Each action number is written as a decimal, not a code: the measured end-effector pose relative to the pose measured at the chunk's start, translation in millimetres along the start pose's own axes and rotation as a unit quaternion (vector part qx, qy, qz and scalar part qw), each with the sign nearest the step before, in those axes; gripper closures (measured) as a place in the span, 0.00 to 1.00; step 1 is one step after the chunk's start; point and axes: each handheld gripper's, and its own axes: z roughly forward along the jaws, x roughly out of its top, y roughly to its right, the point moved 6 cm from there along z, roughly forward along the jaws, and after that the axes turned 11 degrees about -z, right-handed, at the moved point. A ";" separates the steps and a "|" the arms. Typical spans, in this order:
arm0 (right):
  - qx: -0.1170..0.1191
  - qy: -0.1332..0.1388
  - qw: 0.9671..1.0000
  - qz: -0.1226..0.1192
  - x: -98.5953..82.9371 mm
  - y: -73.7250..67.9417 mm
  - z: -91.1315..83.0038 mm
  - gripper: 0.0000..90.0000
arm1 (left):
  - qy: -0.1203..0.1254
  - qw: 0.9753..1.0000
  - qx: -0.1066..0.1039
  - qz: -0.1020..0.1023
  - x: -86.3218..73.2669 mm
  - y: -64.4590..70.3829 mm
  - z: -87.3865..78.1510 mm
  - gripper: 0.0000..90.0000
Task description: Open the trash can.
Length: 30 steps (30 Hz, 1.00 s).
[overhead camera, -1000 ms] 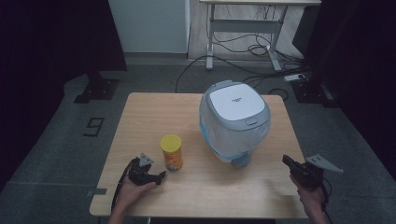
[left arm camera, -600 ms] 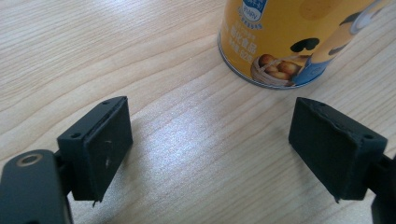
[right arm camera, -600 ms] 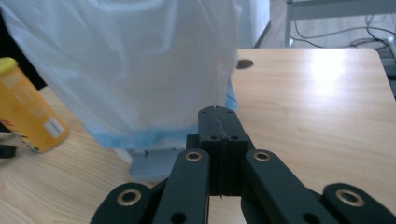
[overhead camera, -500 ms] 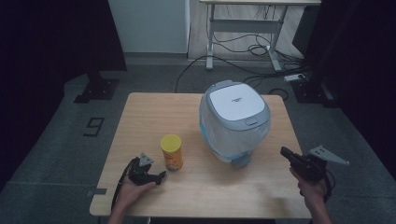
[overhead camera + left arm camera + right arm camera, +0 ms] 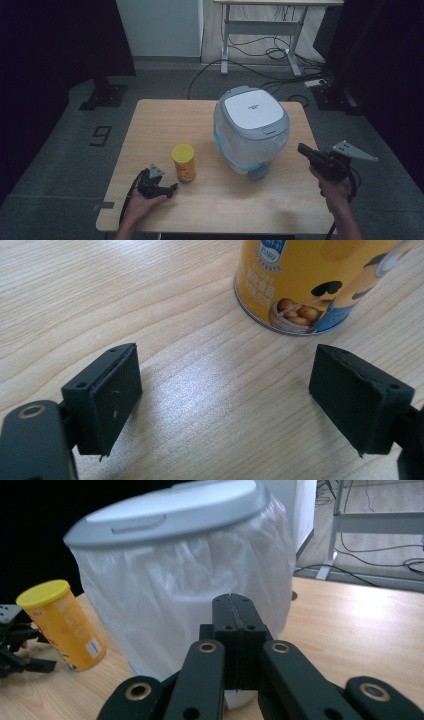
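An approach is judged to be in hand, with nothing grasped yet. The yellow can stands upright on the desk, just left of the lidded bin, whose walls are covered by a clear plastic liner. The left gripper is rested low on the desk just beside the can, its jaws spread wide and empty — in the left gripper view the can's base is seen just beyond the two open pads, somewhat off to one side and not yet between them. The right gripper is held above the desk's right edge, pointed at the bin, with its jaws pressed together on nothing; in the right gripper view the bin's grey lid is seen above and beyond the jaw tips. The next move is judged to call for the left gripper to be slid forward and shifted sideways — so that the can sits between the pads — before they are closed, while the right gripper is probably to be brought to the lid.
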 end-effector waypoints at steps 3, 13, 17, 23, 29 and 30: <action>0.007 0.005 1.000 -0.001 11.4 -0.6 4.3 1.00 | 0.000 1.000 0.000 0.000 0.0 0.0 0.0 0.15; 0.038 0.017 0.999 -0.011 40.6 -10.0 20.3 1.00 | -0.001 1.000 0.001 0.000 -0.2 0.2 -0.2 0.15; 0.047 0.017 0.999 -0.010 44.6 -12.9 26.3 1.00 | 0.000 1.000 0.001 -0.001 -0.2 0.3 -0.1 0.15; 0.056 0.014 0.998 -0.011 49.9 -16.6 34.4 1.00 | 0.000 1.000 0.001 -0.002 -0.2 0.3 -0.2 0.15; 0.064 0.013 0.998 -0.017 54.6 -20.5 40.4 1.00 | 0.000 1.000 0.001 -0.002 -0.3 0.3 -0.2 0.15; 0.068 0.013 0.997 -0.019 56.7 -22.2 43.1 1.00 | 0.000 1.000 0.001 -0.002 -0.3 0.4 -0.2 0.15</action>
